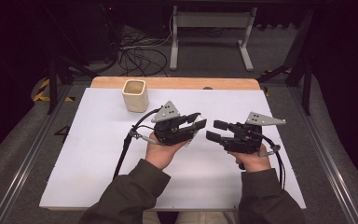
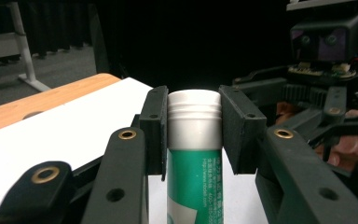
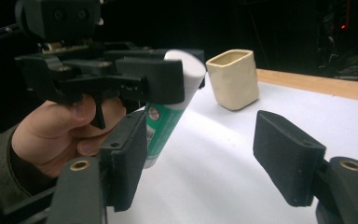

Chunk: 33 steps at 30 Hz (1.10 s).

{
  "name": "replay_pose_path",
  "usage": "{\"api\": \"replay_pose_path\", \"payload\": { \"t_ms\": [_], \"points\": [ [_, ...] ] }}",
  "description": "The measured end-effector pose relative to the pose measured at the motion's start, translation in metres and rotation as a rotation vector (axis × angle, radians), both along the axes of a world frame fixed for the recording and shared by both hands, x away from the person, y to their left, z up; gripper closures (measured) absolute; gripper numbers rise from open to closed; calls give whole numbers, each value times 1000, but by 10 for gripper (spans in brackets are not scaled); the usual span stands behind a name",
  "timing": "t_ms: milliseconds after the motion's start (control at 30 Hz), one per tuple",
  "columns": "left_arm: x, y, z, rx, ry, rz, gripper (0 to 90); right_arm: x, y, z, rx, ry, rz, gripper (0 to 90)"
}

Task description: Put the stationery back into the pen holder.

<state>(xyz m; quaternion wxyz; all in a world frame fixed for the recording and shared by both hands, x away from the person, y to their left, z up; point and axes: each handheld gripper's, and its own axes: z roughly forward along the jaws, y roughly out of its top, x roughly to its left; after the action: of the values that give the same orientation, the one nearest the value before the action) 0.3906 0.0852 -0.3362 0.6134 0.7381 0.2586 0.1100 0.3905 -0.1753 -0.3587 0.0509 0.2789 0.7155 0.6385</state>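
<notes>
White-topped table (image 1: 98, 154) in a dark room: left hand-held gripper (image 1: 196, 125) clamps the green-and-white capped tube (image 2: 194, 154); right hand-held gripper (image 1: 217, 130), jaws apart, must next close on its cap.

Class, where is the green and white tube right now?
The green and white tube is clamped near its white cap between the pads of the left hand-held gripper, held above the white table, with the cream cup beyond it.

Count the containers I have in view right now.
2. A green-and-white tube with a white cap, clamped in the left gripper above the white mat; a cream cup at the mat's far edge. None visibly hidden.
</notes>
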Motion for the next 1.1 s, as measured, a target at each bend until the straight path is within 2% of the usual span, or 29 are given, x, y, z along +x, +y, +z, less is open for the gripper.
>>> {"api": "replay_pose_path", "payload": {
  "t_ms": [133,633,1100],
  "points": [
    [-1,-1,1,-11,-3,-5,651,2,6,-5,36,14,40,408],
    [-4,-4,3,-45,6,-34,651,4,23,-15,70,44,126,442],
    [-7,-8,4,-51,-10,-38,652,5,34,-21,111,76,155,479]
  ]
}}
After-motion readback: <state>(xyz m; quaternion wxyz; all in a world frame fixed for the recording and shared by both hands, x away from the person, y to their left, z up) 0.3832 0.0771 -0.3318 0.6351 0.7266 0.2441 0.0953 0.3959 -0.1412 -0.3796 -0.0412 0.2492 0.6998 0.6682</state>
